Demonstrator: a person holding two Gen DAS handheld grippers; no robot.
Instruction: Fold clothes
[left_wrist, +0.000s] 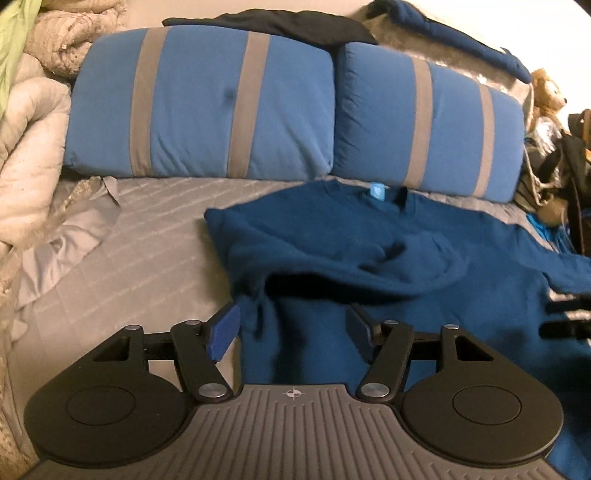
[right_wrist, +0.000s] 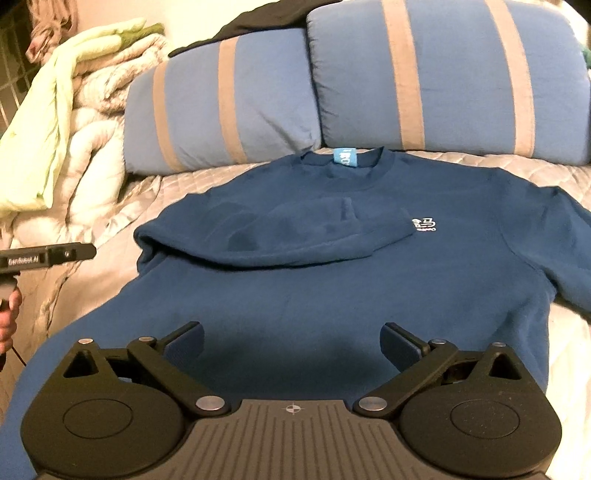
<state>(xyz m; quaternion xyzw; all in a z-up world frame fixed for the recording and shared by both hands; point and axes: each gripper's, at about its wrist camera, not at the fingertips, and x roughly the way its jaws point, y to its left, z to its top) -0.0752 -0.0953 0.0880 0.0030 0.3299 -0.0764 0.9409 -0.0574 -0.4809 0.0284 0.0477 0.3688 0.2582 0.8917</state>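
Two sets of jaws are standing wide apart, gripping nothing. The left gripper (left_wrist: 291, 332) is hovering over the sweatshirt's (right_wrist: 332, 266) left side, probably readying for the next fold. The right gripper (right_wrist: 291, 345) is hanging above the hem, centred on the body. The sweatshirt is lying front-up along the bed (left_wrist: 147, 229), collar toward the striped pillows (right_wrist: 443, 74) at the head edge, so both sides are reachable. One sleeve (right_wrist: 295, 232) is lying folded across the chest; the other is trailing toward the bed's right edge.
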